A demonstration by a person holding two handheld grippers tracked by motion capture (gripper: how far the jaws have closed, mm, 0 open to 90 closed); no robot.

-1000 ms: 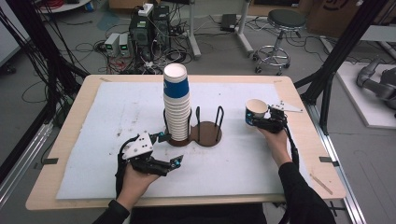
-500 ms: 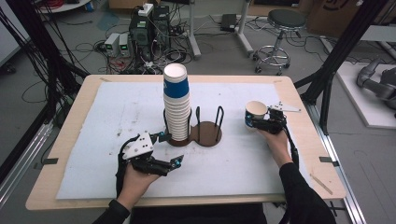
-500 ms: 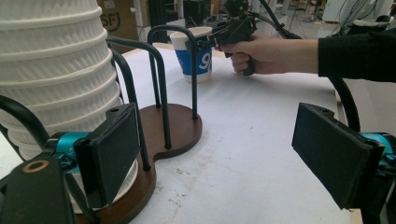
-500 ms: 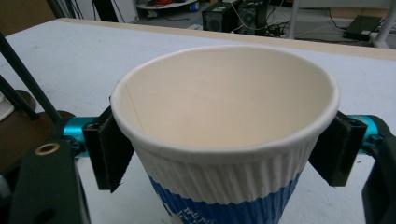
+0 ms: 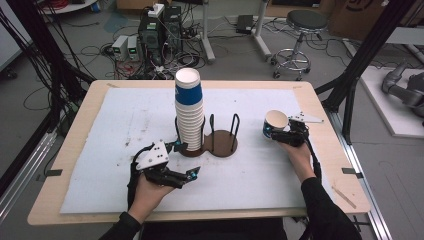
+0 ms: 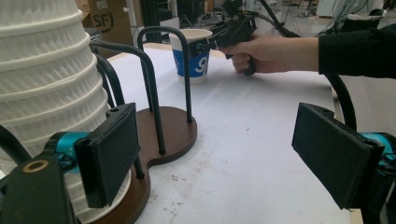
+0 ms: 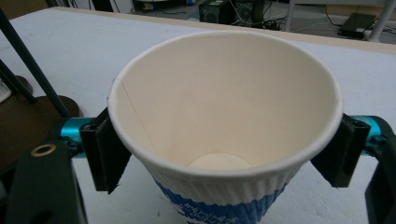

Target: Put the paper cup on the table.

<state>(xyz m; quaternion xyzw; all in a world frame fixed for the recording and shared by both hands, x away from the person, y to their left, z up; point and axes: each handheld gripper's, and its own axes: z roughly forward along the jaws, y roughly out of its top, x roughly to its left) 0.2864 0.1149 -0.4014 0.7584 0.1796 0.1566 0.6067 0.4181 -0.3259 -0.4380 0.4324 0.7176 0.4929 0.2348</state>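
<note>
Near left, the left gripper (image 5: 186, 161) waits spread and empty beside the cup stack (image 5: 189, 112) on the holder (image 5: 220, 143), while far right the right gripper (image 5: 270, 131), jaws just widening, lets the single cup (image 5: 275, 123) stand on the table (image 5: 125, 115), stack still waiting.

Looked like a robotics lab or test room to me. The wooden table (image 5: 320, 150) sat inside a black metal frame (image 5: 372, 47), with cables (image 5: 65, 60) all over the grey floor, a stack of electronics boxes (image 5: 157, 32) behind it, a rolling stool (image 5: 302, 22), and part of a grey robot arm (image 5: 402, 90) lying off to the right.
</note>
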